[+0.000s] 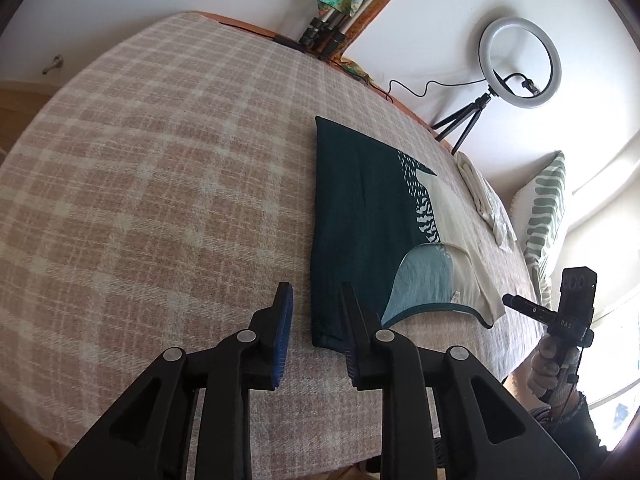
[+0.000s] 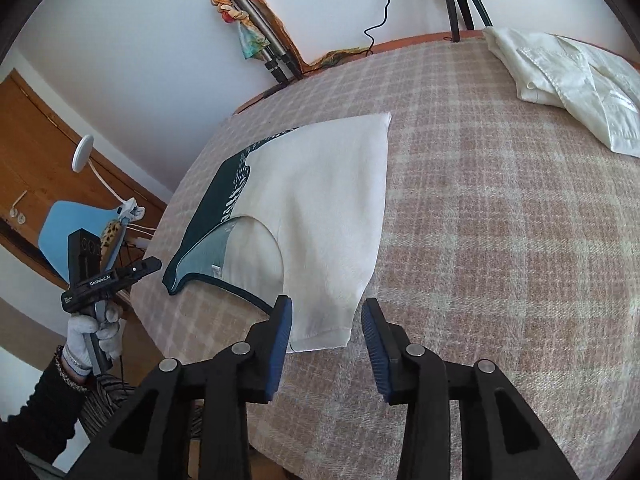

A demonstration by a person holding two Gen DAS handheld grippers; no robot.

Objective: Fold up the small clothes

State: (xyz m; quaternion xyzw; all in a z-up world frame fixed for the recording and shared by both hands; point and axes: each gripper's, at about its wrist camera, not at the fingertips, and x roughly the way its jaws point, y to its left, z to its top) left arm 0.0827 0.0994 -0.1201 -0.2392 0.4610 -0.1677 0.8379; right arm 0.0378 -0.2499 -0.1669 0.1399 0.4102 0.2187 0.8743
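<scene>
A small top, dark green on one side and cream on the other, lies flat on the plaid bed cover; it shows in the left wrist view (image 1: 360,216) and in the right wrist view (image 2: 320,200). My left gripper (image 1: 316,300) is open above the near dark-green corner. My right gripper (image 2: 326,316) is open above the near cream corner. Both are empty. Each hand-held gripper also shows in the other's view, the right one (image 1: 568,312) and the left one (image 2: 100,276), too small to judge there.
A crumpled cream garment (image 2: 568,76) lies at the far right of the bed (image 1: 160,160). A striped pillow (image 1: 544,208), a ring light on a tripod (image 1: 520,64) and a folded tripod (image 2: 256,28) stand along the wall.
</scene>
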